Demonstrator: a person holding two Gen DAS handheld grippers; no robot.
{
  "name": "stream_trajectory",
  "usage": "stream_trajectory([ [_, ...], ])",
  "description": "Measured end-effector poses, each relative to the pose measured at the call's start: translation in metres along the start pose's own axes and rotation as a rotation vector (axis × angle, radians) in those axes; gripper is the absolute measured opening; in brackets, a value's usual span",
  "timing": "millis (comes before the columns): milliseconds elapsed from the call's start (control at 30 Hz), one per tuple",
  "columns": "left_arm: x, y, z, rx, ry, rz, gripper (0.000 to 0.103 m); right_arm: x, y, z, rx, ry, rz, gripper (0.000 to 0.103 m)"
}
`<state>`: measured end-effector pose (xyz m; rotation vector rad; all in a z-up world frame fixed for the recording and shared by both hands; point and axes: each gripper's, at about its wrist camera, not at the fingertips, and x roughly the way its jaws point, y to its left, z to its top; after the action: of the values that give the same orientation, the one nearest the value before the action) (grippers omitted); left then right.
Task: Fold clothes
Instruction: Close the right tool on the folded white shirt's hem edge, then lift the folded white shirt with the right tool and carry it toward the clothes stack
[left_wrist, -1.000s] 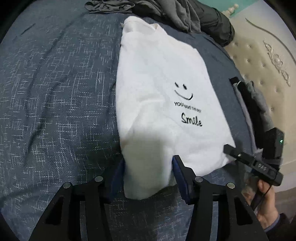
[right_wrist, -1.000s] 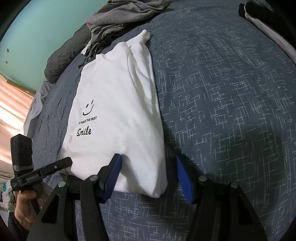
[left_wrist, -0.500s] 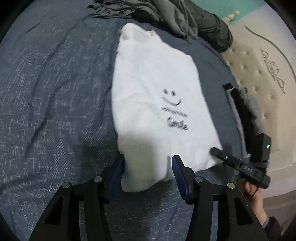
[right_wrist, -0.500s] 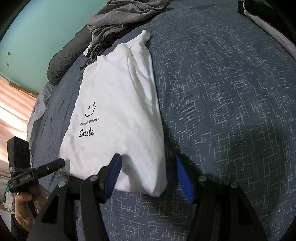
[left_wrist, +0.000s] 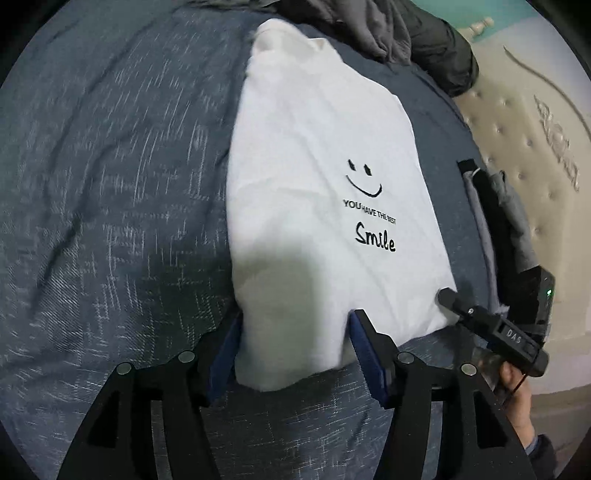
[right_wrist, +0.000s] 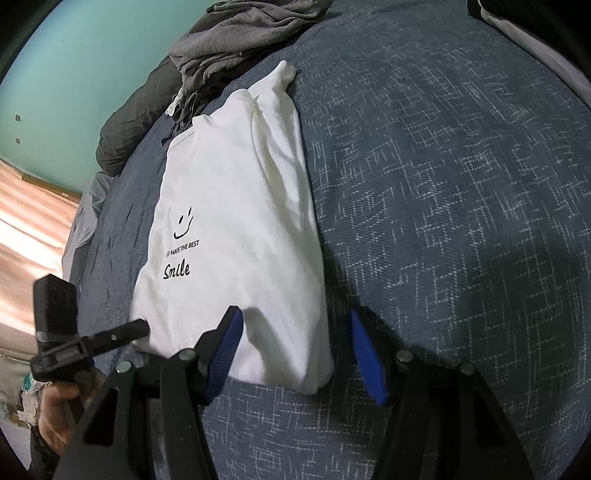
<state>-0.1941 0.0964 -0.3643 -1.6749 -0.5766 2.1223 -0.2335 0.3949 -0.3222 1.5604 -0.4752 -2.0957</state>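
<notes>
A white T-shirt (left_wrist: 317, 184) with a black smiley and "Smile" print lies flat on the blue-grey bedspread (left_wrist: 110, 184), its sides folded in to make a long strip. My left gripper (left_wrist: 295, 321) is open, its blue pads on either side of the near left hem corner. In the right wrist view the same T-shirt (right_wrist: 236, 221) runs away from me. There my right gripper (right_wrist: 295, 315) is open around the near right hem corner. Each gripper shows side-on in the other's view, held by a hand.
Crumpled grey clothes (right_wrist: 240, 33) and a dark garment (left_wrist: 443, 48) lie beyond the shirt's collar. A folded dark and grey stack (left_wrist: 495, 206) sits along the bed's edge by a beige tufted headboard (left_wrist: 524, 122). A teal wall (right_wrist: 74, 74) rises behind the bed.
The left wrist view drew back a little and then came close again. The shirt has stayed flat, and both grippers remain open at its near hem.
</notes>
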Motion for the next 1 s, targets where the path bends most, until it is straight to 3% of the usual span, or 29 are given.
stream_trajectory([
  [133,0.003,0.006,0.001,-0.01,-0.004,-0.03,0.063,0.002,0.001,0.002,0.002,0.007,0.0,0.06],
  [400,-0.004,0.001,-0.004,0.029,-0.039,-0.027,0.043,0.01,0.007,0.003,-0.006,0.021,0.018,0.061],
  [500,-0.005,-0.004,-0.007,0.051,-0.049,-0.012,0.042,0.014,0.014,0.001,-0.022,0.039,0.041,0.053],
  [767,0.002,0.002,-0.004,0.04,-0.021,-0.01,0.046,0.021,0.017,0.002,-0.017,0.048,0.041,0.051],
  [900,0.003,0.001,-0.003,0.047,-0.015,-0.009,0.046,0.024,0.02,0.002,-0.031,0.055,0.045,0.038],
  [933,0.001,0.0,-0.003,0.056,-0.018,-0.005,0.046,0.024,0.021,0.002,-0.033,0.055,0.05,0.025],
  [1000,-0.002,-0.004,-0.004,0.071,-0.025,0.001,0.042,0.023,0.025,0.002,-0.053,0.049,0.052,0.017],
])
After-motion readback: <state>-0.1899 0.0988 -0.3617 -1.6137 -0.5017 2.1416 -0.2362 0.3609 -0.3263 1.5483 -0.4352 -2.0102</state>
